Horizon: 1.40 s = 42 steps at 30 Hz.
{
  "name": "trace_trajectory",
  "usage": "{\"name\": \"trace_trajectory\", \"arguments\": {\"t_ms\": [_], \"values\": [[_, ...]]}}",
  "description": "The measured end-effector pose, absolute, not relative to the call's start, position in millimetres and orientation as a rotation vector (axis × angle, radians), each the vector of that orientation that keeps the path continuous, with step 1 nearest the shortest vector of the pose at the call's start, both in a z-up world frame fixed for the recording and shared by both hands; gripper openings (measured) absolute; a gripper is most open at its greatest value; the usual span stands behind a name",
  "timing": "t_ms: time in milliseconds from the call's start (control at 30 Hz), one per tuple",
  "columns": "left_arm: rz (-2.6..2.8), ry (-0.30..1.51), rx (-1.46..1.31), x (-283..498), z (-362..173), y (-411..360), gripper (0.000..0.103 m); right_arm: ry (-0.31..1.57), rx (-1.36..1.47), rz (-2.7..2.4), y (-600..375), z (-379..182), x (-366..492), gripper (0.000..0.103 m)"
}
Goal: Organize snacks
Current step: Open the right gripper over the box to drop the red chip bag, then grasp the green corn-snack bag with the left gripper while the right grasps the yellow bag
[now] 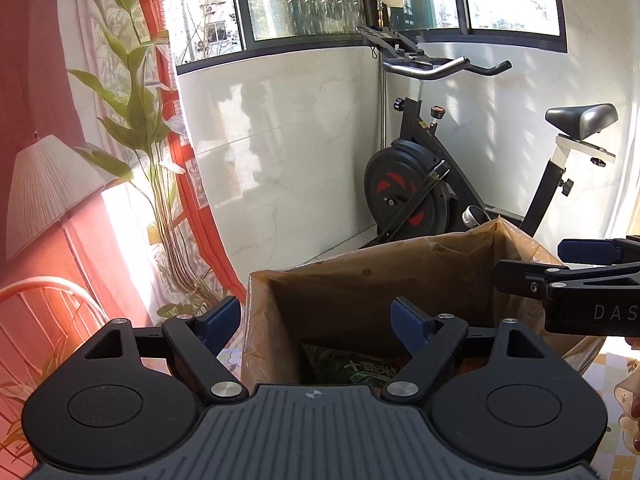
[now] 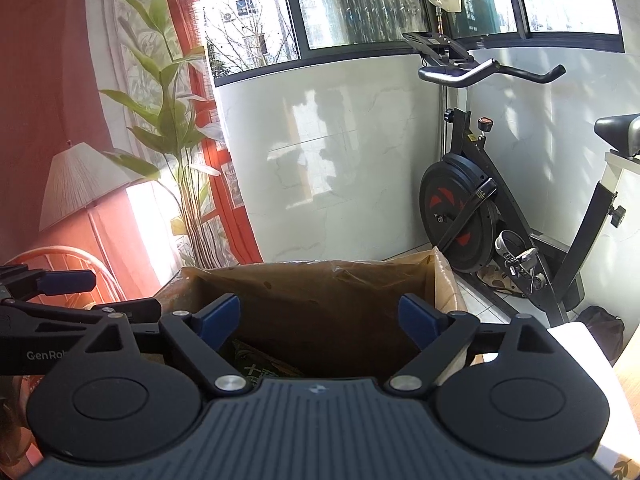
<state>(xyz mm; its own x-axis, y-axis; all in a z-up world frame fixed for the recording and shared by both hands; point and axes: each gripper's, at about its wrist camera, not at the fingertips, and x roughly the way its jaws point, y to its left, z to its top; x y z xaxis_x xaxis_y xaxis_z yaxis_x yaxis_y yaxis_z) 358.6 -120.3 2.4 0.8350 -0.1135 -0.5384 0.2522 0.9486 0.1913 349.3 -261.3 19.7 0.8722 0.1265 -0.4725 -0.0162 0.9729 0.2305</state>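
A brown cardboard box (image 1: 360, 276) with a plastic liner stands open in front of both grippers. It also shows in the right wrist view (image 2: 320, 296). A green snack packet (image 1: 360, 366) lies inside at the bottom, and its corner shows in the right wrist view (image 2: 256, 364). My left gripper (image 1: 316, 320) is open and empty, held over the box's near left side. My right gripper (image 2: 320, 316) is open and empty above the box's near edge. Each gripper shows at the edge of the other's view: the right one (image 1: 568, 268) and the left one (image 2: 80, 296).
An exercise bike (image 1: 432, 184) stands behind the box by the white wall. A tall green plant (image 1: 140, 120), red curtains and a lamp shade (image 1: 44, 192) are at the left. A patterned tablecloth (image 1: 616, 364) lies under the box.
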Motion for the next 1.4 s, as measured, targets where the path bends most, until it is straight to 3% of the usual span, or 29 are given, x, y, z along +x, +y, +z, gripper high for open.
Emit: {"name": "trace_trajectory", "arguments": {"t_ms": [167,300,433,667,1400], "values": [[-0.183,0.585,0.225,344.4,8.2,-114.5,0.084,0.537,0.225,0.054,-258.8,26.8,332.9,0.089],[-0.197,0.567,0.12,325.3,14.7,-96.6,0.085,0.505,0.217,0.026,-257.5,34.0,312.1,0.103],[-0.247,0.506,0.001,301.8,16.6,-74.1,0.09,0.491,0.181,0.042,-251.0,37.0,286.2,0.103],[-0.166,0.462,0.034,270.6,13.2,-56.3,0.095,0.498,0.166,0.071,-241.0,21.9,244.4,0.103],[-0.042,0.542,-0.056,228.4,-72.2,9.0,0.094,0.705,-0.035,-0.003,-209.1,-131.4,171.8,0.099]]}}
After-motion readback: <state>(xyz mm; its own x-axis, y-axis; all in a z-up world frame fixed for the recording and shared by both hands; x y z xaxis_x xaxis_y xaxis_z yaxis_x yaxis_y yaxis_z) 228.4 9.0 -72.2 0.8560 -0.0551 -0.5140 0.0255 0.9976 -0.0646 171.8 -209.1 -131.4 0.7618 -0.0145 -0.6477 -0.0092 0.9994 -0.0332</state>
